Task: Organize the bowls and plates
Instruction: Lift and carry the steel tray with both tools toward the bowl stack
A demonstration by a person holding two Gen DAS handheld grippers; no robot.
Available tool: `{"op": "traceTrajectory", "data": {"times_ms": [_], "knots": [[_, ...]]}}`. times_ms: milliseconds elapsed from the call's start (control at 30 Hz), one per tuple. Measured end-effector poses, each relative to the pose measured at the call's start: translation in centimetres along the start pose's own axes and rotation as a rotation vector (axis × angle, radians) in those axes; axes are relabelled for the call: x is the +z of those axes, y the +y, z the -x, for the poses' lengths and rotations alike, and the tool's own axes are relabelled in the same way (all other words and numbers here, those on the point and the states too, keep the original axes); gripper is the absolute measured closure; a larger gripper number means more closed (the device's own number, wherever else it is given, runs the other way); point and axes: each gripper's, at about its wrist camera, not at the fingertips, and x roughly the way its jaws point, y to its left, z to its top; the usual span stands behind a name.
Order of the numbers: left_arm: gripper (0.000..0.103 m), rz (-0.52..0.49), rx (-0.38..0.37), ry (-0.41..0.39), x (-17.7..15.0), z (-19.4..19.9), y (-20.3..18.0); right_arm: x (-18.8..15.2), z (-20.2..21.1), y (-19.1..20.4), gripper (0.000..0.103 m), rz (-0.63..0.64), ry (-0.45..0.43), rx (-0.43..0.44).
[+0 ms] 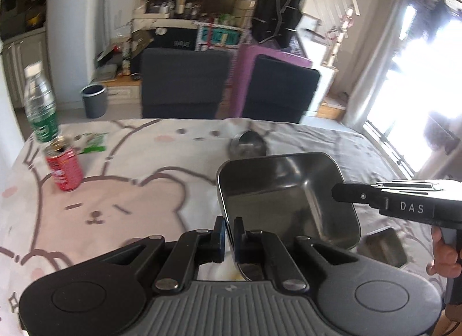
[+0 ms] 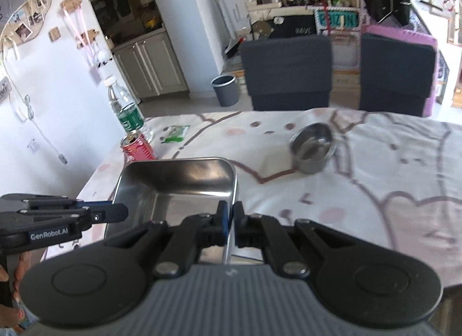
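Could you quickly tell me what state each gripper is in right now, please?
Left gripper: shut on one wall of the rectangular stainless-steel tray.
Right gripper: shut on the opposite wall of the same tray.

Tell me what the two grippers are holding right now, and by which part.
Both hold one rectangular steel tray: the left gripper pinches its near-left rim, the right gripper its opposite rim.

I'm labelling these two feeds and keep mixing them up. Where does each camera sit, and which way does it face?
Left wrist: on the left gripper, looking across the table at two chairs; right gripper and a hand enter from the right.
Right wrist: on the right gripper, same heading; left gripper enters from the left.
Shared: the steel tray both grip, round bowl, can, bottle.
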Motion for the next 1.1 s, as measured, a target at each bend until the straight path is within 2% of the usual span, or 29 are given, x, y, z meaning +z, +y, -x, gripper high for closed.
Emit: {"op": "traceTrajectory", "data": {"times_ms": [200,567,800,1100], "knots": [[0.097,-0.031,-0.060,-0.012,-0.9,0.0,-6.1,-2.1,5.9,-4.8,0.098,-0.034,-0.034,-0.042],[0.096,-0.073,-0.153,0.010,-2.7,-3.5,-14.7,-7.0,11.2,-13.9,0.098,-0.137,-0.062,-0.106],[0.095,-0.121,-0.186,0.046,-3.4,-6.3,-18.9,-9.3,12.1,-18.7,0.098,-0.217,-0.046,-0.158],[0.095,-0.185,-0.197,0.165,-5.5,-10.9,-22.0,-11.0,12.4,-21.8,0.098,-0.227,0.006,-0.233]]}}
